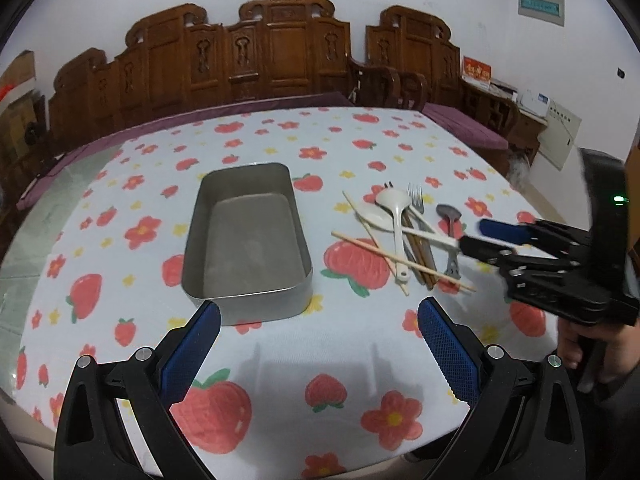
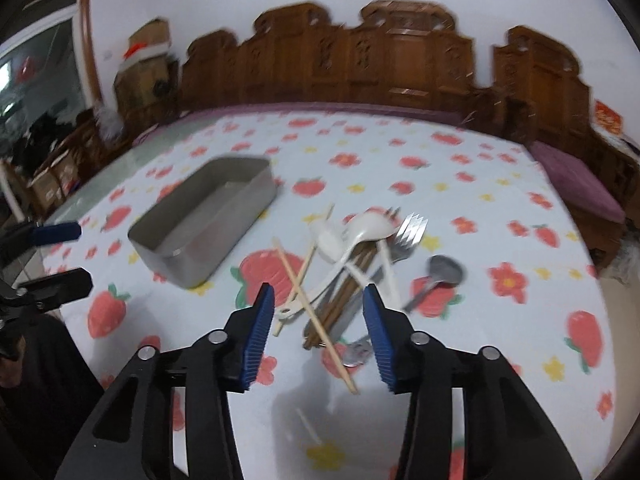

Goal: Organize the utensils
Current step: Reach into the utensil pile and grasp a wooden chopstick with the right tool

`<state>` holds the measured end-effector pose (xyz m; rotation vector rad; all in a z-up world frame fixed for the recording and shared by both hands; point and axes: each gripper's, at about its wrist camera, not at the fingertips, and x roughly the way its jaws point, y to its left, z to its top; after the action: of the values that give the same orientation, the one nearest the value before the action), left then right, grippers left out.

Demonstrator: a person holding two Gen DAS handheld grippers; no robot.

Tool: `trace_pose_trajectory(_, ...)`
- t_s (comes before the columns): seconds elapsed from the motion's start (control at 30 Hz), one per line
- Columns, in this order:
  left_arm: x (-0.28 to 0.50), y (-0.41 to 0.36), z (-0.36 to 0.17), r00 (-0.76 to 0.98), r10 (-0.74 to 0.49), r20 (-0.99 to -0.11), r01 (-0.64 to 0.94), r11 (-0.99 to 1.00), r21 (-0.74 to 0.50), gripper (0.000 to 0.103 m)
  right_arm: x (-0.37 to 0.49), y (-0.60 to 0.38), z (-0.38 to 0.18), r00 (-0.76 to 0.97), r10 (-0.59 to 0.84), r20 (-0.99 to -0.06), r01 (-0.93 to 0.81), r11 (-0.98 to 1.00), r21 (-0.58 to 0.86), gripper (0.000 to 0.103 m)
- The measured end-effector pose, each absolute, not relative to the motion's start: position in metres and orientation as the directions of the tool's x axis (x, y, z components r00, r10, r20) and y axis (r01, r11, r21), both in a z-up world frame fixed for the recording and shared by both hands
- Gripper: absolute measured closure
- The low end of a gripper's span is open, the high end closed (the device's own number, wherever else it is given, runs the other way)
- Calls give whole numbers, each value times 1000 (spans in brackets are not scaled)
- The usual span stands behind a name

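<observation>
An empty grey metal tray (image 1: 192, 264) (image 2: 160, 246) sits on the strawberry tablecloth. To its right lies a pile of utensils (image 1: 404, 236) (image 2: 348, 264): white spoons (image 1: 394, 202), a metal fork (image 1: 416, 194) (image 2: 412, 230), a grey metal spoon (image 1: 449, 214) (image 2: 444, 270), light chopsticks (image 1: 400, 258) (image 2: 312, 316) and dark chopsticks. My left gripper (image 1: 320, 316) is open and empty, just in front of the tray. My right gripper (image 2: 318, 300) (image 1: 476, 236) is open and empty, hovering over the near end of the pile.
The table (image 1: 320, 360) is covered by a white cloth with red strawberries and flowers. Carved wooden benches (image 1: 280, 52) with purple cushions (image 1: 464, 128) stand behind it. A person's hand (image 1: 588, 352) holds the right gripper at the right edge.
</observation>
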<state>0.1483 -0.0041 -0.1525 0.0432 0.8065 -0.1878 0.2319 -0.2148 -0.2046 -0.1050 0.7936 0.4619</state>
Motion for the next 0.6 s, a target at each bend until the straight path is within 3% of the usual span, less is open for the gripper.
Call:
trace_pose_trajectory(0.3,163,-10,-169,645,-157,-748,215,976,-19,8,264,-200,-248,490,376,-787,-503,859,97,77)
trace_pose_trajectory(0.6,171,-19,-176,617,-186,-765,242,969,-40,8,271,-195,-254,450,377,-809,-550,831,81,89)
